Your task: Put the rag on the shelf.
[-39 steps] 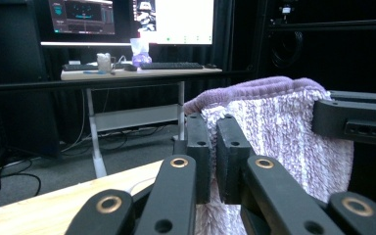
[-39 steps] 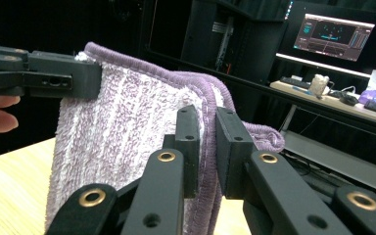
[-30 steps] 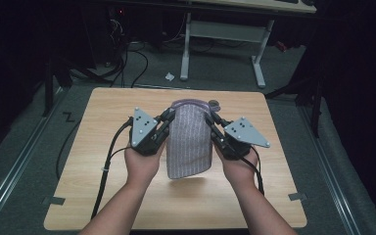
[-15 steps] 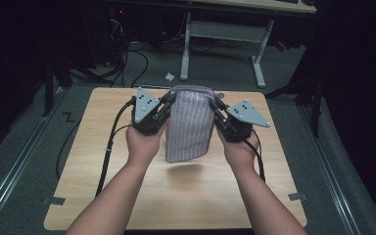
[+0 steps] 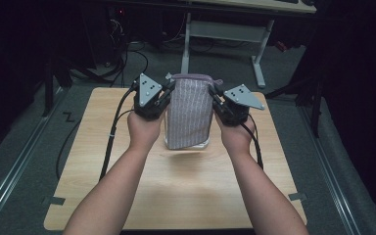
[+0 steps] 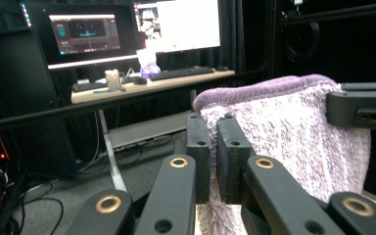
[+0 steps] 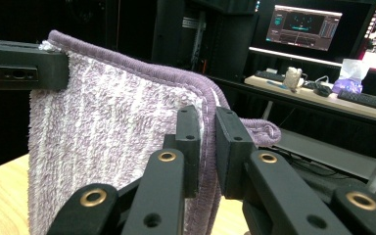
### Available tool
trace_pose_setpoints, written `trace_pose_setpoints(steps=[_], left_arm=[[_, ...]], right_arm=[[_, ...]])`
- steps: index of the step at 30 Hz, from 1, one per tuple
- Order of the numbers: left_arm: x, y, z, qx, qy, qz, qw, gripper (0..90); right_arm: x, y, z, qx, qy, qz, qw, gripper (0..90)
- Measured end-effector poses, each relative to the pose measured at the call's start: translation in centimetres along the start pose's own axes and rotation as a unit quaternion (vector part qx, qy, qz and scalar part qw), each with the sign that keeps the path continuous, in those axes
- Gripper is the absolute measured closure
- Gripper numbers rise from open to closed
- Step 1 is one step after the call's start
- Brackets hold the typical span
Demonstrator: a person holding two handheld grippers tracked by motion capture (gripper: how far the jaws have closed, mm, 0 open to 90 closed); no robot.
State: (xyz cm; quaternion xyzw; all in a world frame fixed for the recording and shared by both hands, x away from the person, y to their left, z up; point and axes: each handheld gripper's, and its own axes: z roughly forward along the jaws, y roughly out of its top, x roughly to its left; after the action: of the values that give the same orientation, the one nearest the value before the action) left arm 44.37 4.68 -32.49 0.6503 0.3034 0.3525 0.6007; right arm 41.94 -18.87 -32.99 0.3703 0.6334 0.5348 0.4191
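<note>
At frame center, my left gripper (image 5: 168, 88) and right gripper (image 5: 214, 94) each pinch a top corner of the purple striped towel (image 5: 190, 113); it hangs above the wooden table (image 5: 186, 188), its hem seemingly just clear.

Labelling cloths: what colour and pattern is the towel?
Towel: pale purple and white stripes, darker purple hem. Best seen in the right gripper view.

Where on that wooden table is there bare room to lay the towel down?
The table is bare on both sides of the forearms and in front beneath the hanging towel. Crowded only mid-table, where the left gripper and right gripper pinch its top corners.
</note>
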Motion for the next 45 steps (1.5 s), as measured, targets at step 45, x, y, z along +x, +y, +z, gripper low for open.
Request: trace_pose_setpoints(steps=[45], left_arm=[[5.4,-4.0,8.8,0.159,0.011,-0.054,0.9857,82.5]], right_arm=[[-3.1,-2.0,10.5,0.132,0.009,0.000,0.9913,80.8]])
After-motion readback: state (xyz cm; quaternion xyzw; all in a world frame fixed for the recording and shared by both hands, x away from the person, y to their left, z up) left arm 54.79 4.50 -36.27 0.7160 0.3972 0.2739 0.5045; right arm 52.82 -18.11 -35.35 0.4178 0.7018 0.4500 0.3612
